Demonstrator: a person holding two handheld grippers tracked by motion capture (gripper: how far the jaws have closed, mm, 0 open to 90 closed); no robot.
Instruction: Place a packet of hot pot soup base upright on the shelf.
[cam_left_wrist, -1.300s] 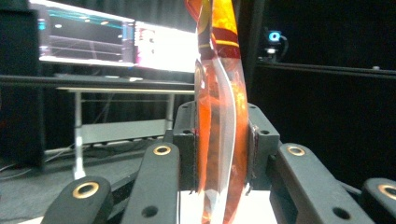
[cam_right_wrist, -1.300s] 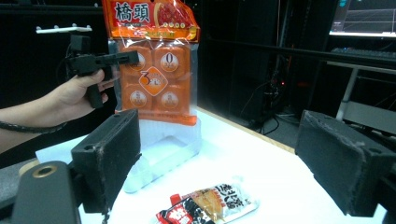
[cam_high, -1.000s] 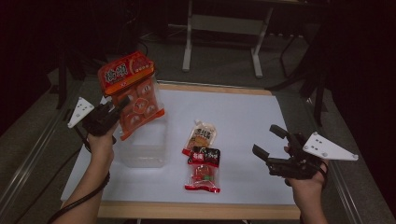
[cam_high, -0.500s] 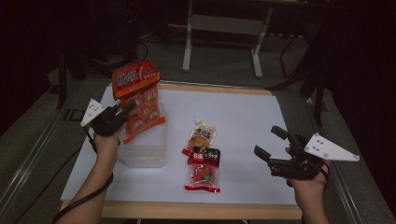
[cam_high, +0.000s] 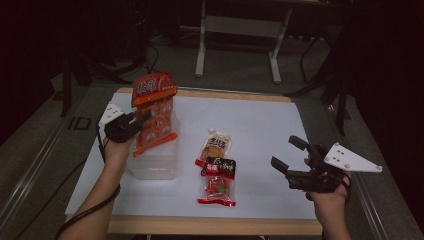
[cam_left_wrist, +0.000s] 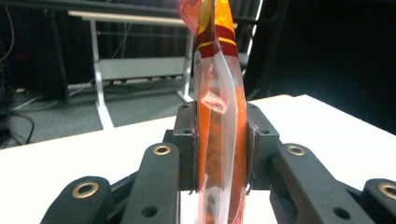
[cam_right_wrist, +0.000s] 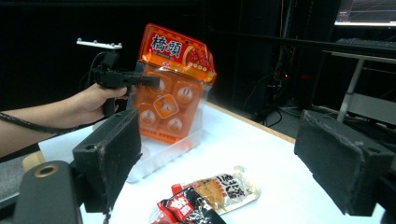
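Observation:
My left gripper (cam_high: 140, 121) is shut on the edge of a large orange snack bag (cam_high: 154, 112), holding it upright over a clear plastic bin (cam_high: 152, 162) at the table's left. In the left gripper view the bag (cam_left_wrist: 219, 126) is pinched between the two jaws. The right gripper view shows the same orange bag (cam_right_wrist: 173, 84) above the bin (cam_right_wrist: 163, 149), with the left gripper (cam_right_wrist: 152, 81) on its side. My right gripper (cam_high: 287, 155) stands open near the front right, holding nothing. Two small packets lie mid-table: a beige one (cam_high: 215, 145) and a black-and-red one (cam_high: 218, 182).
White sheet (cam_high: 260, 125) covers the wooden table. Beyond the far edge stands a metal frame with legs (cam_high: 237, 30), with dark floor and cables around it. Bare sheet lies between the packets and my right gripper.
The left gripper has carried the orange bag rightward and turned it more upright, bringing it over the clear bin. The right gripper has stayed open in much the same place.

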